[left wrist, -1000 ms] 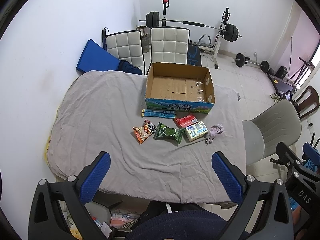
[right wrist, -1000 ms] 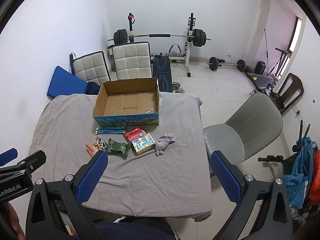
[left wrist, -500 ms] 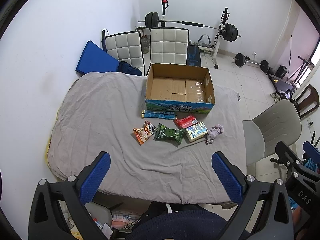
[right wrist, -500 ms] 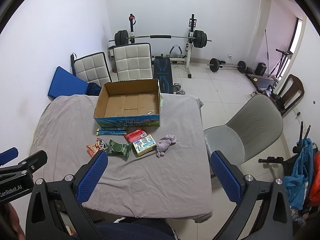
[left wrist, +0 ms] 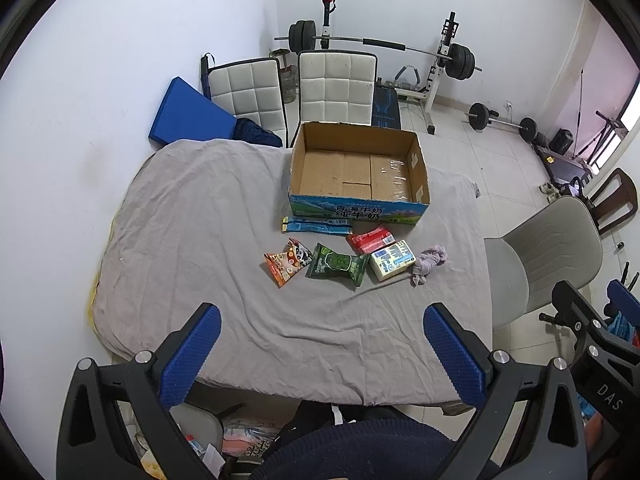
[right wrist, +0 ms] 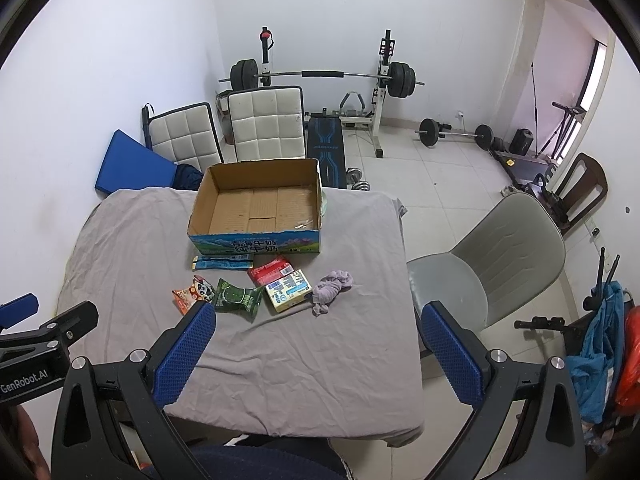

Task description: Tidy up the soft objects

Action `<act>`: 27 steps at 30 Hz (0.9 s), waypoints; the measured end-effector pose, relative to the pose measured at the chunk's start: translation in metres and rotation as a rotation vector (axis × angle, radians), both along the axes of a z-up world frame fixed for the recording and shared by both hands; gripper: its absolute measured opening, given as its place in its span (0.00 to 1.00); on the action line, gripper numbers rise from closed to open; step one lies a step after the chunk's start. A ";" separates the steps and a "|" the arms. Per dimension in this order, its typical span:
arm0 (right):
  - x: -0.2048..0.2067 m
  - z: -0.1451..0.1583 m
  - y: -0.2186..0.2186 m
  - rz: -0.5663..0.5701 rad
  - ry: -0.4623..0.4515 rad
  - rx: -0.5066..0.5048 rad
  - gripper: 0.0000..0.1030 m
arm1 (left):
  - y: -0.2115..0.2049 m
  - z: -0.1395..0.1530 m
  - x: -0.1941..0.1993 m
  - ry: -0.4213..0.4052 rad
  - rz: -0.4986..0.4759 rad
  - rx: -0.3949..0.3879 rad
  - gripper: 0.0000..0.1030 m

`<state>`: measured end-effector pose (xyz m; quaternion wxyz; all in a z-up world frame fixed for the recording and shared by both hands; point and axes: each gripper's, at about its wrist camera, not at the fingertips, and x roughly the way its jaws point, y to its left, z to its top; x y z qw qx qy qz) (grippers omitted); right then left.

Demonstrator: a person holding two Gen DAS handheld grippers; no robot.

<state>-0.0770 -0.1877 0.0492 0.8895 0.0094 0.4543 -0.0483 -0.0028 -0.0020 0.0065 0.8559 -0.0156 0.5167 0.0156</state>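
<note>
Both grippers hang high above the near edge of the counter (left wrist: 224,240), well apart from everything on it, a stance that looks chosen to take in the whole layout before any reach. The left gripper (left wrist: 320,352) has its jaws spread wide and holds nothing; the right gripper (right wrist: 316,344) is likewise wide and bare.

The cardboard box (left wrist: 356,172) sits open at 12 o'clock on the grey cloth with nothing inside, probably the place meant to receive the items. Just in front of it the goods lie in a loose cluster, spread out flat so that each can be pinched singly. In the left view, a long blue packet (left wrist: 316,225) lies just before the box's front wall. Below it, from 9 toward 3 o'clock, come an orange panda snack bag (left wrist: 287,262), a green snack bag (left wrist: 338,265), a red pack (left wrist: 370,237) touching a pale yellow box (left wrist: 392,260), and a crumpled lilac cloth (left wrist: 429,262).

The cloth lies toward the right gripper's side, so that one seems the natural one to fetch it; the bags lie nearer the left.
</note>
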 end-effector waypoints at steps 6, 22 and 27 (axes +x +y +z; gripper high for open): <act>0.000 0.001 0.002 0.000 0.002 -0.004 1.00 | 0.001 -0.002 0.001 0.002 -0.001 -0.009 1.00; 0.000 -0.002 0.002 -0.001 0.004 0.001 1.00 | 0.004 -0.004 0.000 0.003 -0.004 -0.020 1.00; 0.014 -0.017 -0.004 -0.003 0.031 0.029 1.00 | 0.010 -0.007 0.008 -0.002 -0.002 -0.017 1.00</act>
